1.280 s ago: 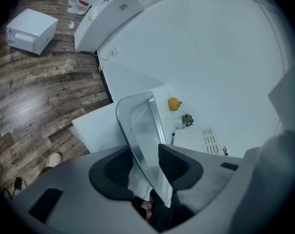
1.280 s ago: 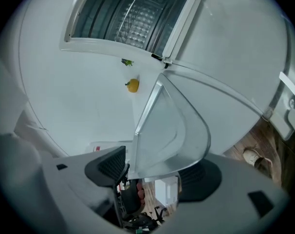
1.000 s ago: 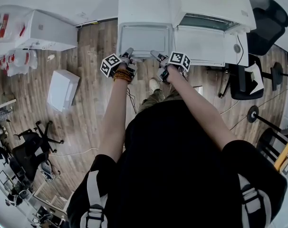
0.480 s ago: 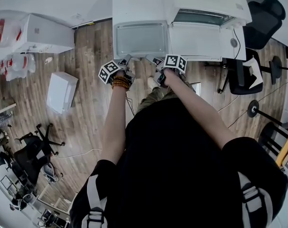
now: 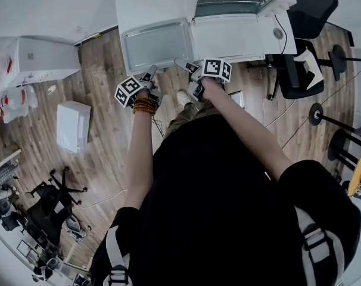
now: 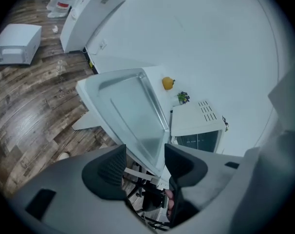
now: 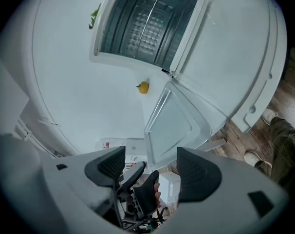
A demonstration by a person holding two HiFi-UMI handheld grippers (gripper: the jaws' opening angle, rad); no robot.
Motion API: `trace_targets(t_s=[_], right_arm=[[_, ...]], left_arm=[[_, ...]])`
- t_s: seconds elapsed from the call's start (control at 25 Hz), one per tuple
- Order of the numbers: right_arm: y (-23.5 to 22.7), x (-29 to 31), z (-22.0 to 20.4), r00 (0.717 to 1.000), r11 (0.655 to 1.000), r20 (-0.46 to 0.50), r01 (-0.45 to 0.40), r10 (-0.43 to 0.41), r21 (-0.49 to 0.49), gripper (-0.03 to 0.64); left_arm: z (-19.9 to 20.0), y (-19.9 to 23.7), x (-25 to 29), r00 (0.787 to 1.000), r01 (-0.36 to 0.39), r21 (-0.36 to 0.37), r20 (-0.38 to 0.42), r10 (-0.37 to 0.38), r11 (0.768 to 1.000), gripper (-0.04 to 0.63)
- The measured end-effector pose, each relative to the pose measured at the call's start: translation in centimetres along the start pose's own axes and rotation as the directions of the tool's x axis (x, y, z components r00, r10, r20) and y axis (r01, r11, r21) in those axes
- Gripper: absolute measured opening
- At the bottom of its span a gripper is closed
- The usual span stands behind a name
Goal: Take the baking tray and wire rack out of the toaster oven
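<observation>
The grey baking tray (image 5: 155, 43) lies flat on the white table (image 5: 139, 5), left of the white toaster oven (image 5: 240, 8), whose door (image 5: 234, 36) hangs open. In the right gripper view a wire rack (image 7: 142, 30) shows inside the oven cavity. My left gripper (image 5: 151, 74) is off the table's near edge, short of the tray (image 6: 128, 116). Its jaws have just been opening and nothing is between them (image 6: 145, 162). My right gripper (image 5: 184, 66) hangs beside it, open and empty (image 7: 150, 167), facing the tray (image 7: 172, 126) and the door (image 7: 225, 72).
A small yellow object (image 6: 168, 83) and a little plant (image 6: 183, 98) sit at the table's back. On the wooden floor are a white box (image 5: 73, 124), a white cabinet (image 5: 34, 55) and office chairs (image 5: 302, 70).
Both grippers have drawn back from the tray's near edge, off the table. The tray stays where it was set down, beside the open oven.
</observation>
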State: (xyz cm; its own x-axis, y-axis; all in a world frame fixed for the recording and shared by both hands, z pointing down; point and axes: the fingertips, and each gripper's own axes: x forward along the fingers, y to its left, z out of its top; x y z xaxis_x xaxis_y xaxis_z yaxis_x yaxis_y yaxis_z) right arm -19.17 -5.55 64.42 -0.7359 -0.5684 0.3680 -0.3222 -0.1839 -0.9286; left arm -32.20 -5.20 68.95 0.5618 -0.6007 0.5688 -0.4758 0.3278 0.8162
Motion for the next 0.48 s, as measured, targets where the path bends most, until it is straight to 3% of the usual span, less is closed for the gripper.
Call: trace_targets(t_s=[0.32,0.48], right_arm=[[-0.4,-5.9,4.5,0.994,0.999,0.103,-0.018,0.021,-0.027,0.318],[-0.8,-9.7,8.2,0.977,0.999,0.211,-0.038,0.039,-0.011,0.318]], left_arm=[[-4.0,-8.6,5.1,0.984,0.123,0.134,-0.146,-0.103,0.983,0.239],[-7.2,-12.7,8.0,0.965,0.185,0.147,-0.212,-0.152,0.972,0.235]])
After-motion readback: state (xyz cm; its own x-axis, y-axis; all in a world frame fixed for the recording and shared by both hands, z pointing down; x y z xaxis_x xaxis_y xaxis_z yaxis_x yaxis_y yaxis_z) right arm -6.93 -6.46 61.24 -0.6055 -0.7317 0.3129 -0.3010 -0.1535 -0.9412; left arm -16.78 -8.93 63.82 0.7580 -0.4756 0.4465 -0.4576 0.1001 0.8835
